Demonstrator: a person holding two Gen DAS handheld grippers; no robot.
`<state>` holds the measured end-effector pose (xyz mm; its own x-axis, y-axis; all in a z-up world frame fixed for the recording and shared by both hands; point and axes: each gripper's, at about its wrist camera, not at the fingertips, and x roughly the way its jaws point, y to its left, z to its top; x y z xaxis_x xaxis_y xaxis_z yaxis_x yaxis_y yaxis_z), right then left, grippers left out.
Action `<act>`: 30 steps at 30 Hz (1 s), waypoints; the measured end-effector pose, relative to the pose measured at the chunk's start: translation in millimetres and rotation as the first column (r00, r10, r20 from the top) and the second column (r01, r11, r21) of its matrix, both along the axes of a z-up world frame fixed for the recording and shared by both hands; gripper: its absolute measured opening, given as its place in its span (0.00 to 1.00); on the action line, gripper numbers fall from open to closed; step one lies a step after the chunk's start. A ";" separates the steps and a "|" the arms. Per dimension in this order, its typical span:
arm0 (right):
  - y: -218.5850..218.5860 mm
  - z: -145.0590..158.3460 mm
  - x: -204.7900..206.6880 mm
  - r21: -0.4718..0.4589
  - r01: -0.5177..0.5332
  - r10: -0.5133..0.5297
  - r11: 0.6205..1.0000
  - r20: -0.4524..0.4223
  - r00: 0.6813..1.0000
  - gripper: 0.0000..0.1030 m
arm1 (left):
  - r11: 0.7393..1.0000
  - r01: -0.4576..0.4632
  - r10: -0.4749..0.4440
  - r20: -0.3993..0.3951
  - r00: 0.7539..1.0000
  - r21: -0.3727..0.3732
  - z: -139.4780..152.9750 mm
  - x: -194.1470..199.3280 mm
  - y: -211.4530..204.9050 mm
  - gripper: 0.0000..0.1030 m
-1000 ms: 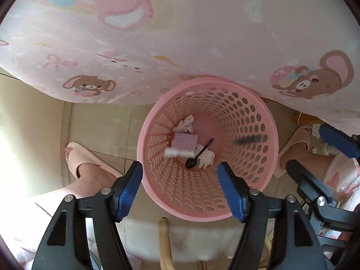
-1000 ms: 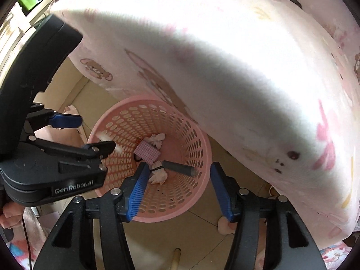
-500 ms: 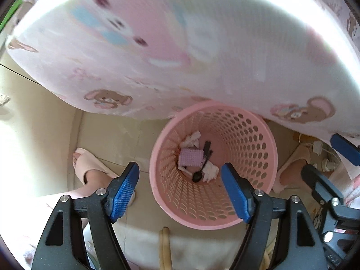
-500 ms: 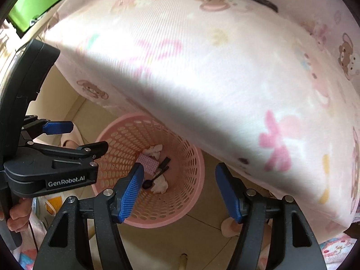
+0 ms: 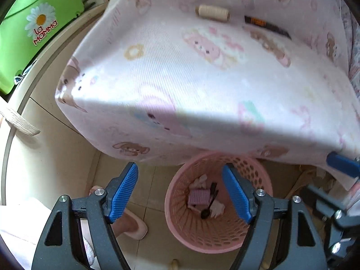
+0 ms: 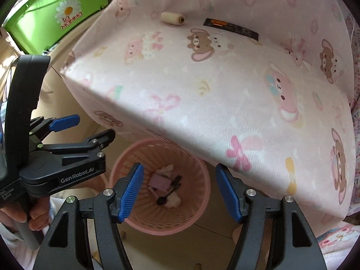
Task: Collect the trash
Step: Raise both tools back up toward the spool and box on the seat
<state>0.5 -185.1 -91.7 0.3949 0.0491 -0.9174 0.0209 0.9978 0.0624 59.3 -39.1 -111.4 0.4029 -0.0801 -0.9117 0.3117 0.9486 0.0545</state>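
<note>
Both grippers hang over a pink basket [image 5: 258,177] on the floor, empty, jaws spread wide; the left gripper [image 5: 180,194] and right gripper [image 6: 177,191] have just been opening with nothing between them. The remaining trash, a cream thread spool [image 5: 212,13] and a flat black wrapper [image 5: 266,25], lies up ahead on the pink cartoon-print bedsheet [image 5: 180,72], well apart from both. The wrapper's long axis runs left to right, slightly slanted; judging by position, it sits nearer the right gripper's side, the spool nearer the left's.

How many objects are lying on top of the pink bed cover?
2: a cream thread spool near the far edge of the bed cover, and a black flat packet just to its right. Others may be outside the view.
</note>
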 end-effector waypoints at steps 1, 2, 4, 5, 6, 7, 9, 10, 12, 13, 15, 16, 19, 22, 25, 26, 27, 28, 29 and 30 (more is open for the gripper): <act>1.2 2.5 -1.6 -0.005 -0.004 0.004 1.000 0.008 1.000 0.66 | 1.000 -0.005 0.005 0.003 1.000 -0.006 1.3 0.2 1.6 0.73; 2.0 7.4 -2.8 -0.015 -0.007 0.008 1.000 0.021 1.000 0.66 | 1.000 -0.009 0.009 0.003 1.000 -0.011 2.4 0.4 2.9 0.73; 7.1 12.7 -5.0 -0.034 -0.017 0.018 0.999 0.038 0.999 0.66 | 1.000 -0.017 0.017 0.005 1.000 -0.020 4.5 1.5 5.7 0.73; 7.1 11.7 -4.9 -0.031 -0.016 0.018 0.999 0.049 0.999 0.66 | 1.000 -0.021 0.021 0.011 1.000 -0.022 5.8 1.9 6.8 0.73; 6.6 13.4 -5.4 -0.026 -0.011 0.013 1.000 0.059 0.998 0.66 | 0.999 -0.024 0.025 0.019 1.000 -0.022 7.0 1.4 7.3 0.73; 6.8 18.0 -6.4 -0.021 -0.006 0.007 1.000 0.069 0.998 0.66 | 0.999 -0.027 0.028 0.028 0.999 -0.021 8.9 0.5 5.9 0.73; 5.2 25.4 -9.3 -0.021 0.005 -0.003 1.000 0.092 0.996 0.66 | 0.999 -0.030 0.031 0.050 0.998 -0.021 12.7 -0.3 6.2 0.73; 5.9 24.5 -10.9 -0.024 0.009 -0.007 1.000 0.104 0.995 0.66 | 0.999 -0.031 0.032 0.060 0.998 -0.022 14.6 -0.5 7.0 0.73; 6.8 26.6 -12.0 -0.039 0.018 -0.013 0.999 0.137 0.991 0.66 | 0.999 -0.031 0.033 0.078 0.996 -0.027 18.0 -1.3 8.5 0.73; 5.0 27.3 -13.1 -0.045 0.022 -0.014 0.999 0.155 0.988 0.66 | 0.999 -0.032 0.035 0.085 0.996 -0.029 19.5 -1.7 8.6 0.73; 2.7 33.2 -15.2 -0.055 0.030 -0.019 0.998 0.190 0.982 0.66 | 0.999 -0.035 0.037 0.084 0.996 -0.026 19.7 -1.6 7.9 0.75; 1.9 36.6 -16.0 -0.060 0.036 -0.023 0.998 0.208 0.978 0.66 | 0.999 -0.036 0.038 0.078 0.996 -0.025 18.5 -1.2 7.8 0.75; -2.1 44.8 -16.9 -0.066 0.056 -0.037 0.996 0.258 0.965 0.66 | 0.999 -0.040 0.042 0.077 0.996 -0.028 17.5 -1.7 9.1 0.75; -7.8 51.4 -18.3 -0.062 0.076 -0.054 0.995 0.294 0.954 0.66 | 0.999 -0.041 0.044 0.109 0.993 -0.032 23.4 -4.6 9.2 0.75; -18.8 57.7 -17.2 -0.056 0.110 -0.086 0.992 0.325 0.942 0.66 | 0.999 -0.043 0.047 0.150 0.988 -0.034 30.2 -6.6 9.8 0.78; -22.0 59.3 -17.4 -0.054 0.122 -0.098 0.991 0.331 0.938 0.66 | 0.998 -0.044 0.049 0.158 0.986 -0.037 31.8 -6.0 10.3 0.78; -26.7 60.9 -16.6 -0.049 0.138 -0.114 0.989 0.337 0.935 0.66 | 0.998 -0.045 0.051 0.161 0.986 -0.041 33.4 -6.4 10.9 0.78; -31.9 61.8 -15.8 -0.041 0.154 -0.132 0.987 0.339 0.931 0.66 | 0.998 -0.045 0.052 0.161 0.986 -0.045 34.3 -6.3 11.6 0.78; -36.6 62.1 -15.2 -0.032 0.169 -0.149 0.985 0.339 0.929 0.67 | 0.998 -0.046 0.054 0.160 0.986 -0.049 34.9 -6.2 12.1 0.78; -41.1 61.8 -14.3 -0.022 0.184 -0.166 0.983 0.336 0.927 0.67 | 0.997 -0.047 0.055 0.157 0.986 -0.053 35.3 -5.9 12.8 0.78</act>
<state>-13.8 -226.2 -29.9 0.6746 -0.0930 -0.7323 0.1828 0.9822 0.0437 53.4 -26.2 -76.1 0.5468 -0.0988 -0.8314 0.2538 0.9659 0.0521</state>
